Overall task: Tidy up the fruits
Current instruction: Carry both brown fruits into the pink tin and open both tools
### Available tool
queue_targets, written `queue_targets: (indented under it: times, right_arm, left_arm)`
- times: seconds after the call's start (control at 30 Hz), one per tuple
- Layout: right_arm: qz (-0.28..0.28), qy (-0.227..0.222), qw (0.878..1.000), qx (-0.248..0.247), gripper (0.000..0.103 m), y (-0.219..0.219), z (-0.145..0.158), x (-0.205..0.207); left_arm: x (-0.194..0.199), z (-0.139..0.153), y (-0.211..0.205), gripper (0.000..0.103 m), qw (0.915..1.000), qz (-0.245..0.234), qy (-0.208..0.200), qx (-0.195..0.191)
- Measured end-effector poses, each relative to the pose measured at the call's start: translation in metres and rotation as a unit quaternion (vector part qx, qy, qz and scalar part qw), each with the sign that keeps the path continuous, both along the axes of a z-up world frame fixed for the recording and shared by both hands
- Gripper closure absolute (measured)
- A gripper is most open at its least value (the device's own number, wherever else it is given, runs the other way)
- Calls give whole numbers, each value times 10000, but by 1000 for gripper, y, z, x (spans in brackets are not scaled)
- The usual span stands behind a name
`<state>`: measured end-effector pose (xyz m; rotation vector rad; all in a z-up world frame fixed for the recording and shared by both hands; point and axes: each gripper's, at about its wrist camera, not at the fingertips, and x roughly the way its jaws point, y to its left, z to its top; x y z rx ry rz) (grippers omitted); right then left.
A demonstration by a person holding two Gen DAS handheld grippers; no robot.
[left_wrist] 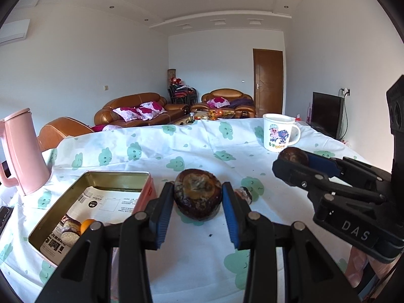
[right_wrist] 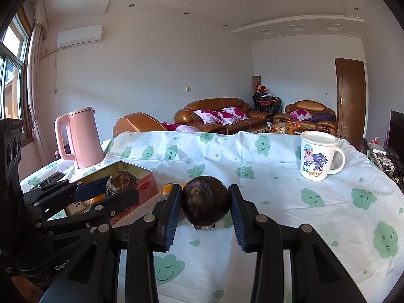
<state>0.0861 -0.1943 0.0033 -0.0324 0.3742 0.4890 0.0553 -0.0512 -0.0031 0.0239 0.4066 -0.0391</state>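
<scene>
Each claw holds one dark, shrivelled fruit between its blue pads. The left claw (left_wrist: 197, 199) grips a brown fruit with a sunken, rotted top (left_wrist: 197, 197), held above the cloth-covered surface (left_wrist: 202, 265) just right of the open pink tin (left_wrist: 145, 197). The right claw (right_wrist: 205, 203) grips a rounder dark fruit (right_wrist: 205, 198) over the middle of the surface, further from the tin.

The fruits look soft and decayed, so by the look of it a hard squeeze could burst the skin and smear the cloth, while a loose one could let a fruit slip and roll. The two claws work close together; if both head for the tin at once they could knock each other or catch its rim.

Counted: two held dark fruits; one small orange fruit (left_wrist: 87, 224) in the tin; another orange one (right_wrist: 168, 189) and a small dark piece (left_wrist: 243, 194) on the cloth; one tin; one pink kettle (left_wrist: 22, 151); one printed mug (left_wrist: 279, 132).
</scene>
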Motion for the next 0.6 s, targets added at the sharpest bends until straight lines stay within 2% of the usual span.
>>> queue_targets:
  times: [0.3, 0.6]
  right_arm:
    - [738, 187, 9971, -89, 63, 65, 18, 11]
    - [1268, 576, 9900, -241, 63, 135, 5, 30]
  left_arm:
    - [13, 7, 73, 63, 9966, 729, 325, -209]
    - [23, -1, 126, 63, 9918, 1116, 587, -220]
